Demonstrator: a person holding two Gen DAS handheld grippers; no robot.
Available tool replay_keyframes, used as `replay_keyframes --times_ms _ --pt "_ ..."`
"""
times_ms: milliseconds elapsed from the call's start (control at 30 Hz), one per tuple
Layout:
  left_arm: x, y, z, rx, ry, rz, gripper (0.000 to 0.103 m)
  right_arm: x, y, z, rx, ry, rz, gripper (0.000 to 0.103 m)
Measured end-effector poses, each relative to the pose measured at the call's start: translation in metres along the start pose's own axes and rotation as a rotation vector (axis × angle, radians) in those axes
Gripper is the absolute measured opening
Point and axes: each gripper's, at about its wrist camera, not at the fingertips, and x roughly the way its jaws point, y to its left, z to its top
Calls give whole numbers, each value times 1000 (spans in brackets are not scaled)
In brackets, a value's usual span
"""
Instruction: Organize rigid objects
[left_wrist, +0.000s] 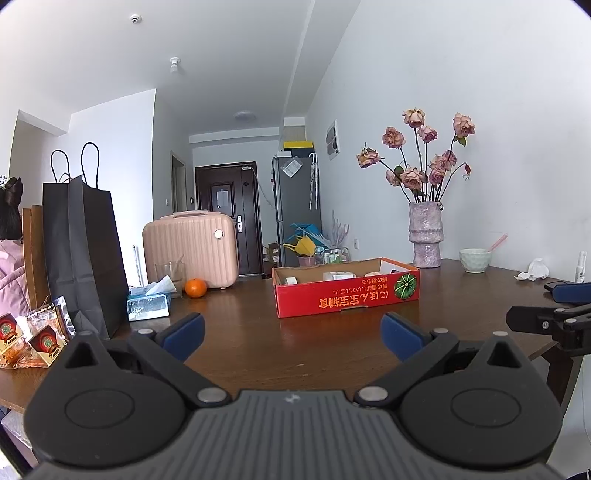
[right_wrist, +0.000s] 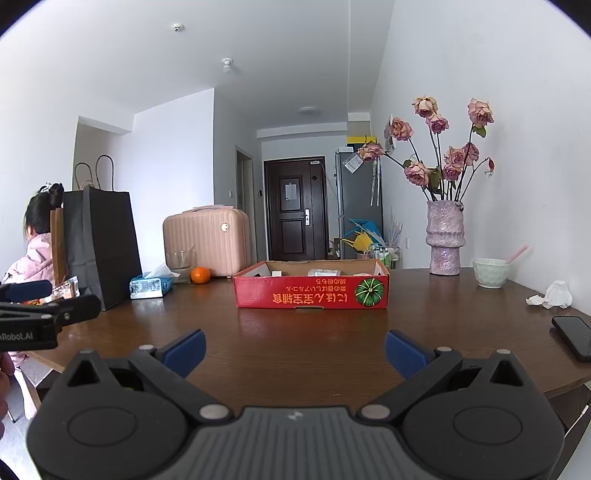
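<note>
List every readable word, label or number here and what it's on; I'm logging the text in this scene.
"nRobot.AI", cut off at the frame edge: on the left tool, seen from the right wrist view.
Orange printing on the red cardboard box, beside a pumpkin picture: upside down, East Asian characters, not reliably readable.
Snack packets: emblem text too small.
Paper on the door and tags on the fridge: too blurred.
</note>
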Motion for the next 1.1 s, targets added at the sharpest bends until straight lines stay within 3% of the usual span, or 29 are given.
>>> replay_keyframes --times_ms 1100 --pt "0 -2 -2 8 5 -8 103 3 1 -3 15 14 -4 103"
